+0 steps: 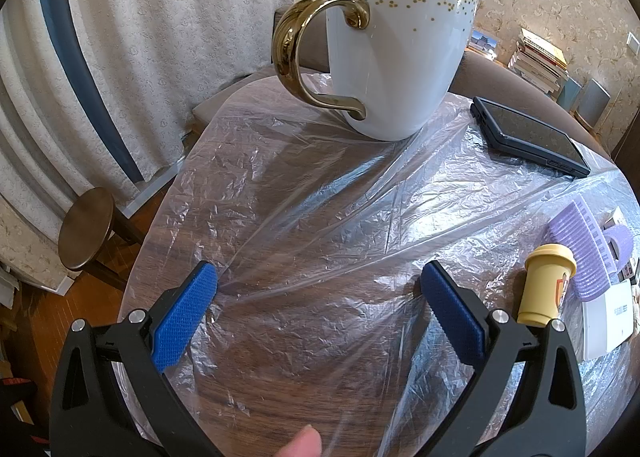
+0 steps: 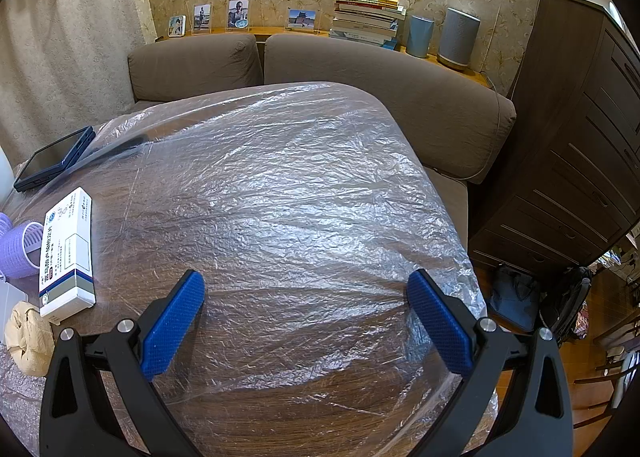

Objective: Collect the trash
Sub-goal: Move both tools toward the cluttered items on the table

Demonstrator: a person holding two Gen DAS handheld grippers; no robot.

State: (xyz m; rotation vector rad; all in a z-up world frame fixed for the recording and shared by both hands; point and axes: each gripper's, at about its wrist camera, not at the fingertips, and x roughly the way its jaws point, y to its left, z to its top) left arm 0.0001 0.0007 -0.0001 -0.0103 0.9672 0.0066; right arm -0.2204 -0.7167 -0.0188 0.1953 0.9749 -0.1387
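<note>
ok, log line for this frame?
stage: pre-grasp | left gripper: open, empty | right gripper: open, empty | both above plastic sheet on table | mug upright

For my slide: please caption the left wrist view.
Open hand-held gripper above plastic-covered table, facing white mug.

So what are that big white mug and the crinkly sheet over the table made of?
The mug looks like glazed ceramic: glossy white, gold dots near the rim, and a mirror-shiny gold handle, probably a metallic glaze. The sheet looks like thin clear plastic film: it is see-through, finely wrinkled and glints in the light, with the wood-grain table showing through.
</note>
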